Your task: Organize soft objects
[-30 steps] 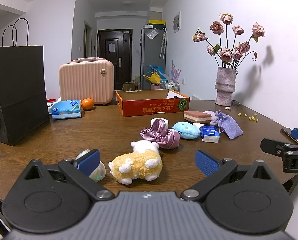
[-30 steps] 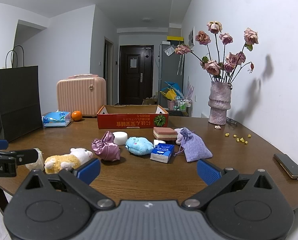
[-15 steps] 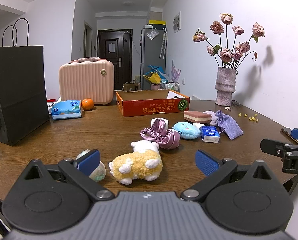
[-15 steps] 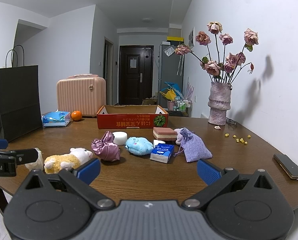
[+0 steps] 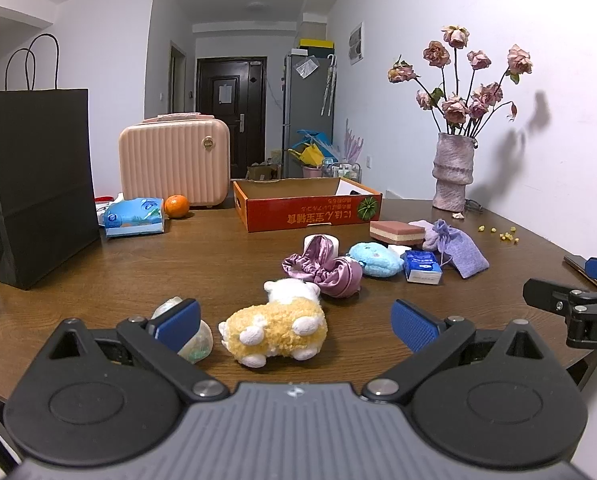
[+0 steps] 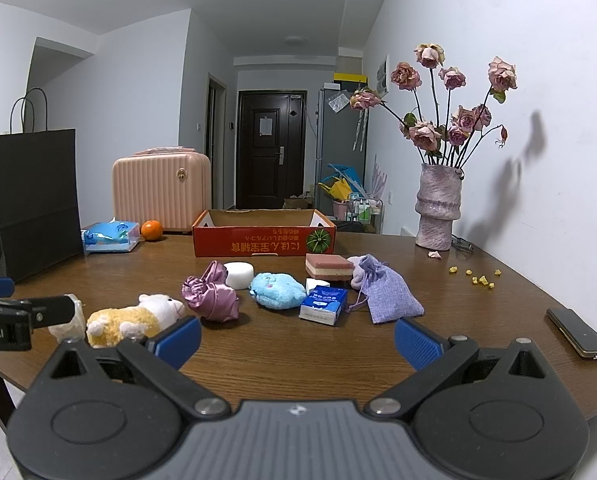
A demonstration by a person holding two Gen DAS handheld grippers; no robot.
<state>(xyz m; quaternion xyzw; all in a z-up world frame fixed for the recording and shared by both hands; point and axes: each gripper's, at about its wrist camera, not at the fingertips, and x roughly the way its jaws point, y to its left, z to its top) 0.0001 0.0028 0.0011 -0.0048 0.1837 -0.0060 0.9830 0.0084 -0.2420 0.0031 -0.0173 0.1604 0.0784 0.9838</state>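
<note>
Left hand-held gripper (image 5: 294, 322) spread, empty, yellow plush sheep (image 5: 276, 322) on bench (image 5: 138, 264) between fingers. Right hand-held gripper (image 6: 296, 338) spread, empty. Pale roundish item (image 5: 196, 340) beside sheep, possibly sponge.

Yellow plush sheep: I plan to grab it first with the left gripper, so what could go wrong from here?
1. A pale round object lies close beside the yellow plush sheep, partly behind one finger of the open left gripper; closing could catch or push it.
2. The sheep's head nearly touches the purple satin scrunchie, which might drag along.
</note>
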